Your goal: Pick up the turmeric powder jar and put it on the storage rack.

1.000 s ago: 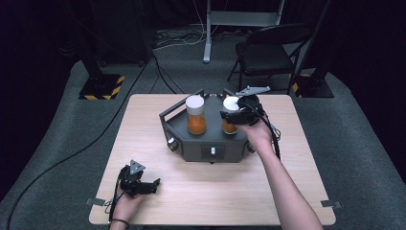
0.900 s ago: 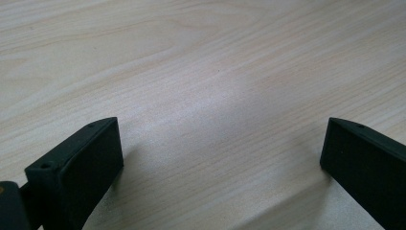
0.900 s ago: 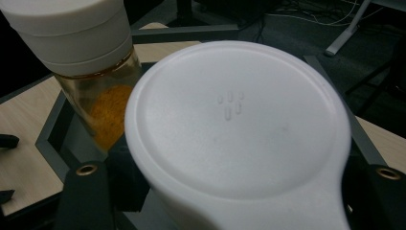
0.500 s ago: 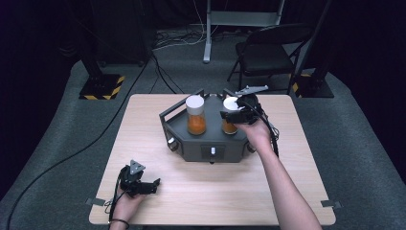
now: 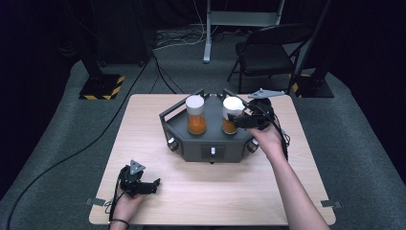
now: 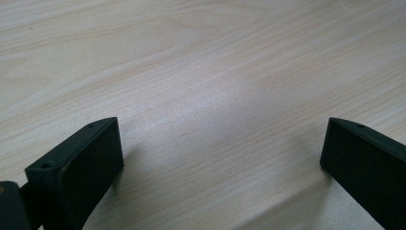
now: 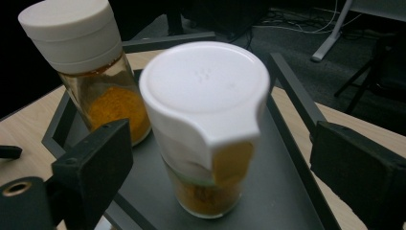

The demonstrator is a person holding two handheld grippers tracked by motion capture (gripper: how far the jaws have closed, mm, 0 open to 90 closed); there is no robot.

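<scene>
Two spice jars stand upright on a dark tray (image 5: 191,143) toward the far edge of the counter (image 5: 143,134), each with a white cap and orange powder in its lower part. The left jar (image 5: 196,115) sits near the middle of the tray; the right jar (image 5: 232,115) stands beside it, toward the tray's right side, the two apart with a gap between them.

The right gripper (image 5: 238,119) is level with the right jar. In the right gripper view its jaws have just been opening and now stand spread, one on each side of the right jar (image 7: 206,124), with clear space between each pad and the glass; the jar rests on the tray floor (image 7: 282,191) on its own. Its cap shows a flip tab facing the camera. The left jar (image 7: 86,67) stands behind and to one side.

The left gripper (image 5: 143,184) lies low at the near left corner of the counter, held in the person's left hand (image 5: 125,205), well apart from the tray. In the left gripper view its jaws are spread wide over bare wood (image 6: 215,96), with nothing between them.
</scene>
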